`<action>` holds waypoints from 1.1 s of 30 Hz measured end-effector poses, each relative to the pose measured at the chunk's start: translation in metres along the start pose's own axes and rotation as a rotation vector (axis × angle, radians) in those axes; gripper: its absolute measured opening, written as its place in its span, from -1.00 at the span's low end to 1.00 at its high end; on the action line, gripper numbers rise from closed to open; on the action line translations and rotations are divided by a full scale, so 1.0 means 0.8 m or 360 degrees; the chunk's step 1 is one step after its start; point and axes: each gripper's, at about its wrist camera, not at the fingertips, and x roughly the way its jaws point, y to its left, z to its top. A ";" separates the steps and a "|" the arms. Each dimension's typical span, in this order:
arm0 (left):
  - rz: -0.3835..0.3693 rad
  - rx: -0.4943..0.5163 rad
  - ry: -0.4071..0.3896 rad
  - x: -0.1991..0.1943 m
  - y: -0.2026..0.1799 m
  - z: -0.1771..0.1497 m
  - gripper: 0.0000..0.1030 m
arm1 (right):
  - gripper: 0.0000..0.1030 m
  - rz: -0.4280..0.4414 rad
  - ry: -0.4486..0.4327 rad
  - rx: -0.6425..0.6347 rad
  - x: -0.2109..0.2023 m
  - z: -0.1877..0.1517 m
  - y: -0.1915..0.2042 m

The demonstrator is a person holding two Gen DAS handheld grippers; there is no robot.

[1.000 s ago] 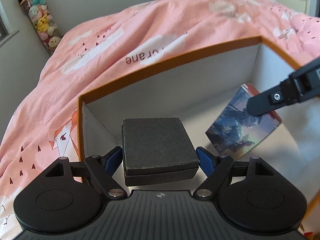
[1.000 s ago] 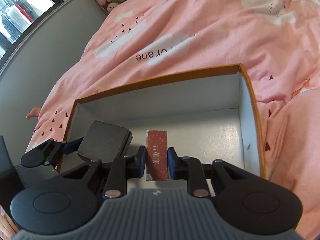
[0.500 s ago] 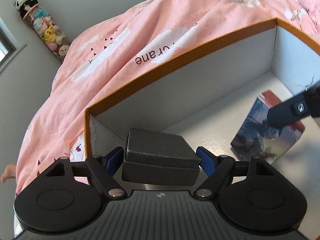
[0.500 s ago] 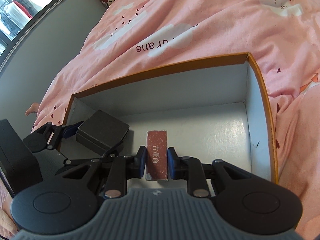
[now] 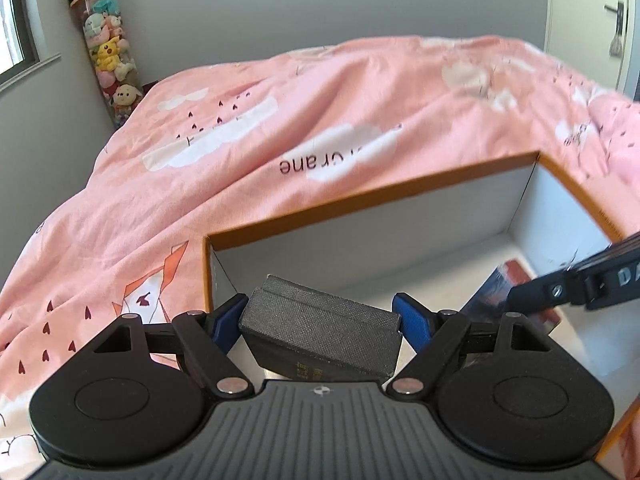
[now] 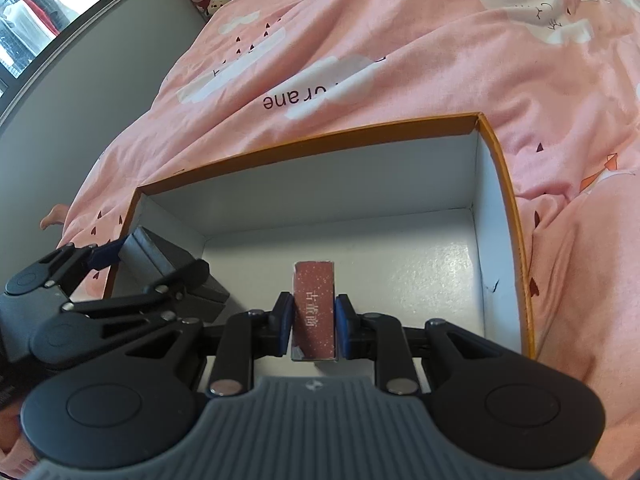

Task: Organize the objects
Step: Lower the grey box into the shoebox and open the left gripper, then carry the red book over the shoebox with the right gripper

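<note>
Both tilted downward, left claw (image 5: 320,316) clamps dark case (image 5: 320,338), right claw (image 6: 313,322) red box (image 6: 314,314).

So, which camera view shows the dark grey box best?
The left wrist view: the dark grey box sits centred and near between the left gripper's blue pads, its textured top and lid seam visible. The right wrist view shows it only sideways, partly behind the gripper's linkage.
</note>
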 end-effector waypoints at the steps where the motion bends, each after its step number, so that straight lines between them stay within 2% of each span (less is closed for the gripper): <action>1: 0.0000 0.0011 -0.0003 -0.001 0.000 0.000 0.83 | -0.53 0.0000 0.0001 -0.0002 0.001 -0.001 0.001; 4: -0.0005 0.0021 -0.0017 -0.002 0.001 -0.001 0.89 | -0.53 0.0002 0.0005 -0.0010 0.001 -0.002 0.005; 9: -0.0109 -0.0120 0.0043 -0.001 0.013 0.000 0.90 | -0.53 0.0005 0.0012 -0.0026 -0.002 -0.004 0.010; 13: -0.0153 -0.0212 -0.0060 -0.022 0.026 0.000 0.90 | -0.53 0.0005 0.0010 -0.0034 -0.006 -0.006 0.012; 17: -0.0148 -0.0313 -0.0128 -0.042 0.049 0.000 0.89 | -0.53 0.0038 0.0042 0.0011 -0.004 -0.007 0.011; 23: -0.0147 -0.0427 -0.0101 -0.048 0.088 -0.009 0.88 | -0.53 0.0045 0.0073 0.0039 0.007 -0.007 0.018; 29: -0.0150 -0.0398 -0.0019 -0.044 0.098 -0.028 0.88 | -0.53 0.0073 0.0094 0.0098 0.021 -0.004 0.022; 33: -0.0141 -0.0294 0.0043 -0.041 0.089 -0.041 0.88 | -0.53 0.0084 0.0074 0.0091 0.024 0.001 0.029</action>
